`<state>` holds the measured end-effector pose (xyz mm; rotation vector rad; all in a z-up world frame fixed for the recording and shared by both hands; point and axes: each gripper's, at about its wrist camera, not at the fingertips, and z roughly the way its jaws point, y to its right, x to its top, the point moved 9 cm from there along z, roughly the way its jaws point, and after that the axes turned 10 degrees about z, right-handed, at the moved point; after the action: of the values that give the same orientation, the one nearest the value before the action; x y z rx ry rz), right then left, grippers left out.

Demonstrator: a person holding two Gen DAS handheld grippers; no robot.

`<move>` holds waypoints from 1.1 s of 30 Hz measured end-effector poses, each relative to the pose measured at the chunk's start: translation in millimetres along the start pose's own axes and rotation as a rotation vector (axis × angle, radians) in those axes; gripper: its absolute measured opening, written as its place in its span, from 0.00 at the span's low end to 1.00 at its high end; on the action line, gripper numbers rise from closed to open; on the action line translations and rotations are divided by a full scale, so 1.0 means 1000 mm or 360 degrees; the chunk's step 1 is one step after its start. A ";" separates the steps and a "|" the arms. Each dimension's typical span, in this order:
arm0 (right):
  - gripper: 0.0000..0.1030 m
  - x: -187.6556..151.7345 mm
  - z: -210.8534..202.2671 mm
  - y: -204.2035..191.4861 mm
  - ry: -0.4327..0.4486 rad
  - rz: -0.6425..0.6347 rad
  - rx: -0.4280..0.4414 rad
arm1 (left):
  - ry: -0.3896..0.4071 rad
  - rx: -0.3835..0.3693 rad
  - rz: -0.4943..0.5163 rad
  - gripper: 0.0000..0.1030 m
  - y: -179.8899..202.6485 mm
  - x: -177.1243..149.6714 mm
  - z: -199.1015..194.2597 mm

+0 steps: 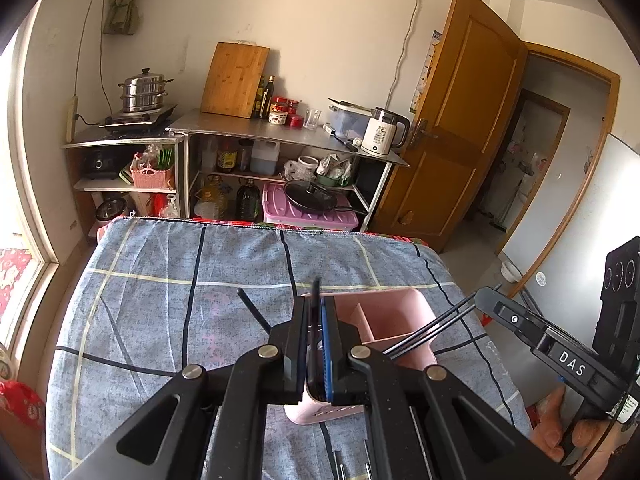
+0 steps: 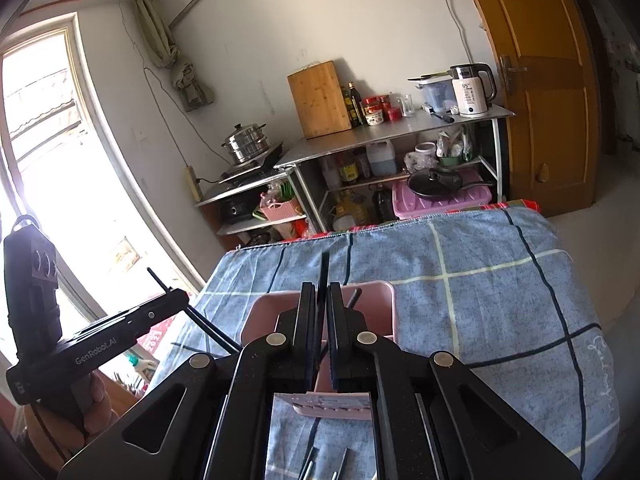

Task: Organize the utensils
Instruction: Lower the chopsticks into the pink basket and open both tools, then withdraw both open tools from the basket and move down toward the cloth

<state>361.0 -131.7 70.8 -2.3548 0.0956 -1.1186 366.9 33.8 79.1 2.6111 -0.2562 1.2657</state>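
Note:
A pink divided utensil holder (image 1: 394, 322) stands on the blue checked cloth; it also shows in the right wrist view (image 2: 374, 300). My left gripper (image 1: 318, 312) is shut on black chopsticks (image 1: 317, 292) just above the holder's left side; another black chopstick (image 1: 254, 310) sticks up to the left. My right gripper (image 2: 322, 300) is shut on black chopsticks (image 2: 324, 270) above the holder. In the left wrist view the right gripper (image 1: 486, 300) holds its chopsticks (image 1: 432, 330) slanting down into the holder. The left gripper (image 2: 176, 296) shows at left in the right wrist view.
The blue checked cloth (image 1: 168, 312) covers the table. More utensils lie on the cloth near its front edge (image 2: 320, 462). Metal kitchen shelves (image 1: 280, 136) with pots, bottles and a kettle stand behind. A wooden door (image 1: 456, 120) is at the right.

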 end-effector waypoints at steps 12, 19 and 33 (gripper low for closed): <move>0.18 -0.005 -0.040 0.010 0.0078 -0.0004 -0.0005 | 0.0098 0.0084 -0.0006 0.33 -0.009 -0.011 -0.041; 0.20 -0.027 -0.070 0.017 0.0107 -0.0009 -0.0001 | 0.0152 0.0092 0.0037 0.33 0.004 -0.037 -0.074; 0.20 -0.123 -0.094 0.026 -0.0021 -0.0064 -0.0069 | 0.0088 0.0051 0.0126 0.33 0.052 -0.136 -0.097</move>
<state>214.8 -159.8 20.6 -2.4120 0.0685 -1.1302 198.6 19.0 36.8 2.6116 -0.3351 1.3765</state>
